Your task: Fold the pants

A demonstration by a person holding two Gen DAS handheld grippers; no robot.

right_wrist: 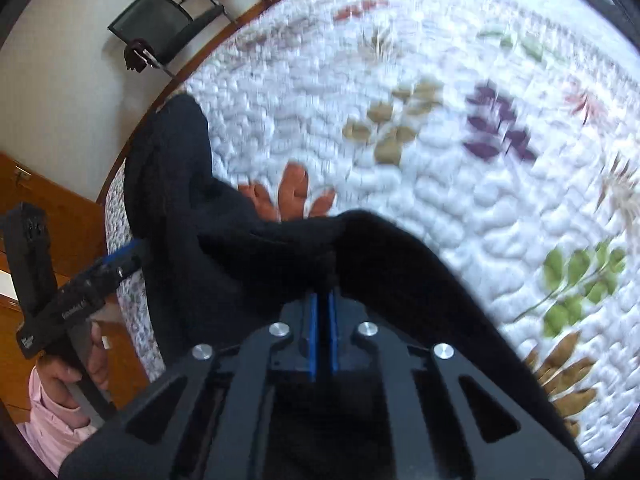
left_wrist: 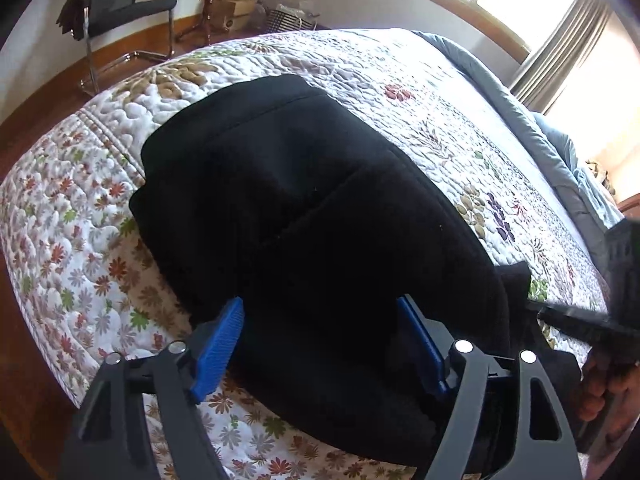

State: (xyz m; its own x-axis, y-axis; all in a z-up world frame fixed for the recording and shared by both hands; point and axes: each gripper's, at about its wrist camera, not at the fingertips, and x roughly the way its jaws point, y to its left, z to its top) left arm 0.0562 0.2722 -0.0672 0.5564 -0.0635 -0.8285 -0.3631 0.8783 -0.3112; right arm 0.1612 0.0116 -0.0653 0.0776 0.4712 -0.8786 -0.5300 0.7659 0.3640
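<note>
Black pants [left_wrist: 304, 216] lie folded in a thick stack on the floral quilt [left_wrist: 400, 92] of a bed. My left gripper [left_wrist: 320, 340] is open, its blue pads on either side of the near end of the stack. In the right wrist view my right gripper [right_wrist: 323, 300] is shut on a fold of the black pants [right_wrist: 248, 248] and holds it lifted above the quilt [right_wrist: 440, 160]. The left gripper [right_wrist: 120, 260] shows at the left of that view, and the right gripper [left_wrist: 568, 316] at the right edge of the left wrist view.
A black office chair [left_wrist: 120, 12] stands on the wooden floor beyond the bed's far corner. A grey-blue blanket [left_wrist: 540, 136] lies along the bed's right side under a bright window. Boxes and a basket [left_wrist: 288, 18] sit by the far wall.
</note>
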